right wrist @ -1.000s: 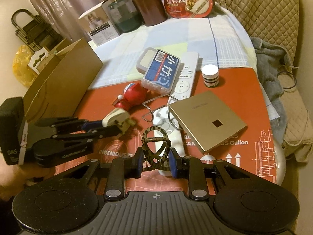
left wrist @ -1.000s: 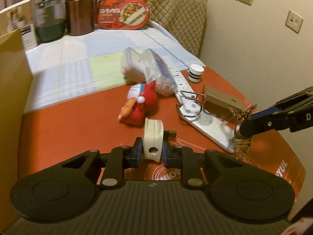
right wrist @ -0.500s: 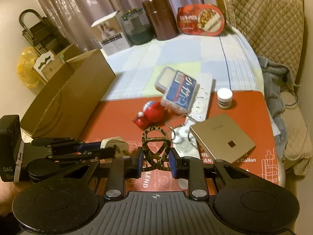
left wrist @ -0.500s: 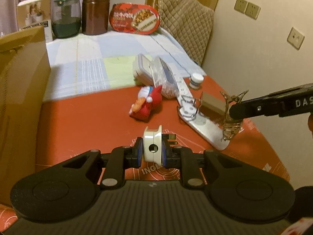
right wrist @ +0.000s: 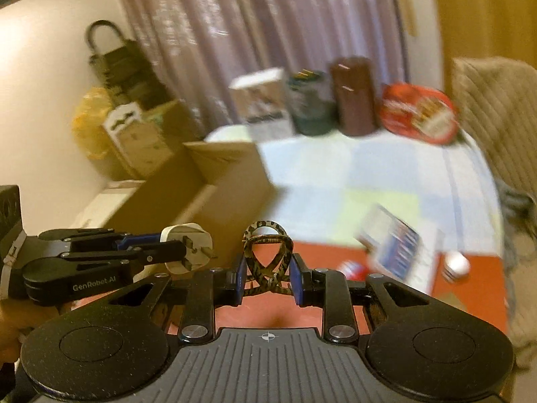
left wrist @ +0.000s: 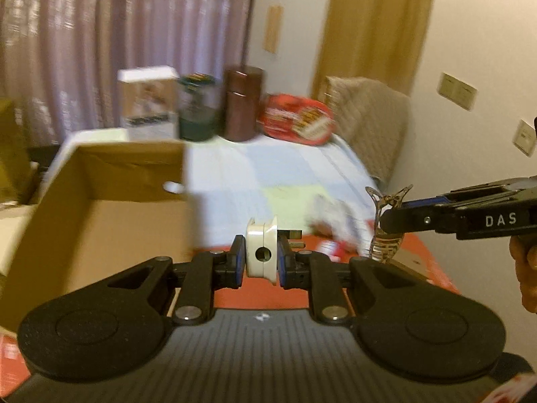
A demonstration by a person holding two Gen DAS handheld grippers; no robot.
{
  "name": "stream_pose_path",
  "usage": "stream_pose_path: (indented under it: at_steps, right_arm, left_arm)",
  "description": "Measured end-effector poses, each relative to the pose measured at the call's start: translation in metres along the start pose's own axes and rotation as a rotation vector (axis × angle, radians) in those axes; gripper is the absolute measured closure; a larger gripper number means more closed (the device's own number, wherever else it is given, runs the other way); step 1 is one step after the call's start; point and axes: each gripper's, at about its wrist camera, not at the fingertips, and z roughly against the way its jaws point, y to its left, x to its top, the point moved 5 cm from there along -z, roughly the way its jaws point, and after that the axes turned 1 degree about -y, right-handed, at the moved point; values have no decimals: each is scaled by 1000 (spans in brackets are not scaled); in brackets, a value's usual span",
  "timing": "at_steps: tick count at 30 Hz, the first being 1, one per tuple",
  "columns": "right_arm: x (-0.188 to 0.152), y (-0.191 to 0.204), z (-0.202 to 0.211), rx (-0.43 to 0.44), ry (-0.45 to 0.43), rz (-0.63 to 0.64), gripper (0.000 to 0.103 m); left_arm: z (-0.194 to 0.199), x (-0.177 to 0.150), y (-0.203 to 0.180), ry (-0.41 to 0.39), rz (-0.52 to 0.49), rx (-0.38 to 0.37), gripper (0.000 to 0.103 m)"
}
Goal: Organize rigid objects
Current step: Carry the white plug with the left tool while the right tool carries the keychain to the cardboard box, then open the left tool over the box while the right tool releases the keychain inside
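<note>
My left gripper (left wrist: 261, 262) is shut on a white plug adapter (left wrist: 262, 256), held in the air beside the open cardboard box (left wrist: 100, 208). My right gripper (right wrist: 267, 273) is shut on a striped glass fish figurine (right wrist: 267, 262), also lifted. In the right wrist view the left gripper (right wrist: 188, 252) holds the adapter (right wrist: 188, 248) to my left, near the box (right wrist: 201, 198). In the left wrist view the right gripper (left wrist: 386, 221) holds the figurine (left wrist: 386, 231) at the right.
A red mat (right wrist: 470, 282) carries a red toy (right wrist: 350, 268), a clear packet box (right wrist: 392, 248) and a small white jar (right wrist: 456, 263). At the back stand a white carton (left wrist: 147, 104), a green jar (left wrist: 196, 110), a brown canister (left wrist: 243, 104) and a red meal tray (left wrist: 297, 122).
Both grippers have risen and swung left toward the cardboard box, each with its object still held. The views now tilt up and are motion-blurred.
</note>
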Motion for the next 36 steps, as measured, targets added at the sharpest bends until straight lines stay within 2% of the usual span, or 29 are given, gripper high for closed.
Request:
stream_pose_path:
  at_steps: [6, 13, 16, 22, 29, 36]
  right_arm:
    - [25, 81, -52, 100, 0, 115, 79]
    - [14, 153, -128, 108, 68, 314, 79]
    - [4, 163, -153, 103, 103, 360, 79]
    - [-11, 158, -181, 57, 143, 380, 79]
    - [-22, 157, -187, 29, 181, 446, 79]
    - [-30, 158, -189, 29, 200, 458, 79]
  left_arm:
    - [23, 6, 74, 14, 1, 136, 88]
    - [22, -9, 137, 59, 8, 217, 88]
    - [19, -17, 150, 69, 13, 230, 88]
    - [8, -27, 166, 83, 32, 229, 88]
    - [2, -37, 170, 92, 37, 225, 88]
    - [-2, -42, 173, 100, 50, 222, 87]
